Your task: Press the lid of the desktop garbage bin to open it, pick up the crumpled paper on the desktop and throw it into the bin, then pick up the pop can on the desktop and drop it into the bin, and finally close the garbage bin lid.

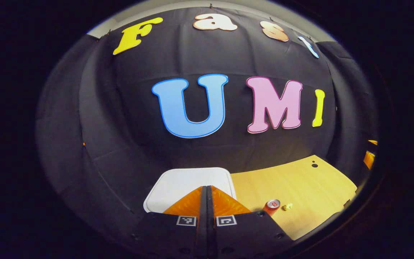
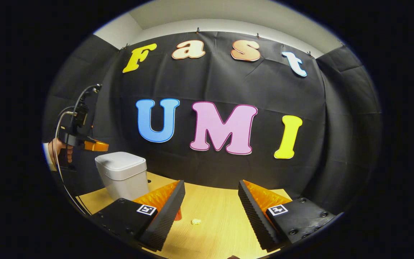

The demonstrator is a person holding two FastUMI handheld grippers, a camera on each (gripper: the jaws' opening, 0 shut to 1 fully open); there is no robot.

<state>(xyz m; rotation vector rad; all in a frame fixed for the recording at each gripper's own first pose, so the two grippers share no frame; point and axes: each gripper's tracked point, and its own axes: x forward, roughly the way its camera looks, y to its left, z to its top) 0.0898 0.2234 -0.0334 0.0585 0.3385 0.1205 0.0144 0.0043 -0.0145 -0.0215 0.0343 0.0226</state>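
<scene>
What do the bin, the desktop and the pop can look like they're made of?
The garbage bin looks like matte white plastic: smooth moulded walls, rounded corners, soft even shading. The desktop looks like pale wood or wood-look laminate, with faint straight grain and low sheen; which one, the look leaves open. The pop can is likely painted aluminium: an orange-red body and a shiny silvery top.

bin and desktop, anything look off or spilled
Nothing stands out. The bin stands upright with its lid shut, and the pop can and crumpled paper sit on the desktop, no spill.
</scene>
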